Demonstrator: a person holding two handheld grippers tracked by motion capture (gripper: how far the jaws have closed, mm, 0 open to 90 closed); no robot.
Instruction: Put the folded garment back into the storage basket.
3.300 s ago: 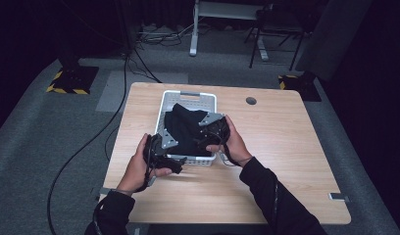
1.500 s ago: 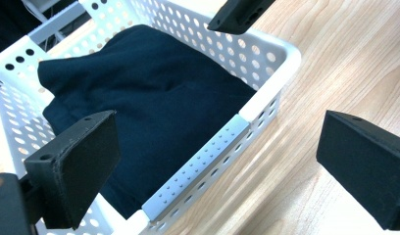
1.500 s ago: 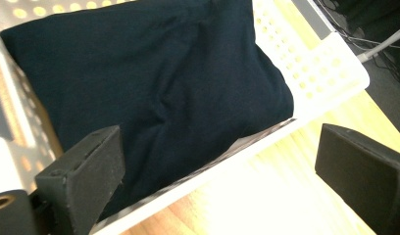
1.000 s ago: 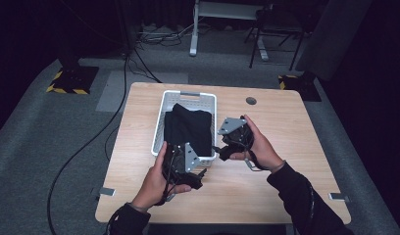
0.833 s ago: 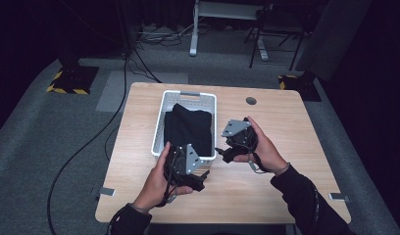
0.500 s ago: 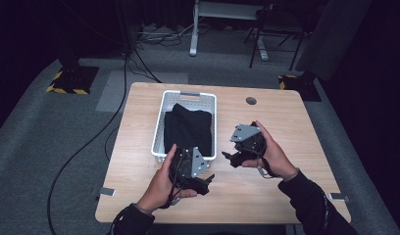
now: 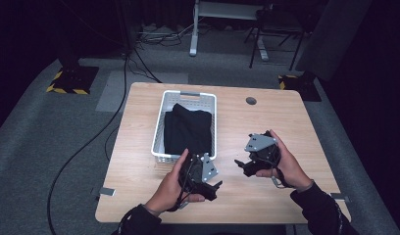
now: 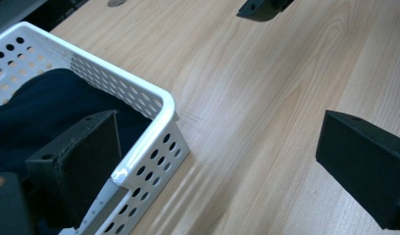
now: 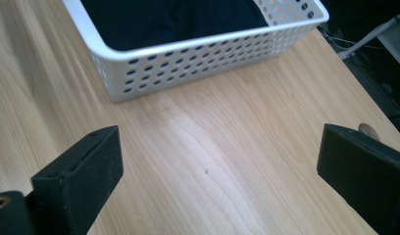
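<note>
A white perforated basket [image 7: 160, 128] stands on the wooden table, and a dark folded garment [image 7: 188, 129] lies inside it. In the left gripper view the basket's near corner [image 8: 154, 112] and the garment [image 8: 36, 105] sit by the left jaw. My left gripper [image 7: 212, 185] hovers open just in front of the basket's near right corner. Over bare wood to the basket's right, my right gripper [image 7: 239, 164] is open too, holding nothing. The right gripper view looks at the basket's side wall [image 9: 198, 54] with the garment [image 9: 173, 17] behind it.
A round cable hole [image 7: 251, 101] sits at the table's far right. Bare wood spreads right of and in front of the basket. Cables [image 7: 97, 134] run over the grey floor at the left, with desk and chair legs beyond the table.
Both grippers have drawn back out of the basket toward the table's near side, leaving the garment lying in it. The right gripper moved rightward, the left one down to the near corner.
</note>
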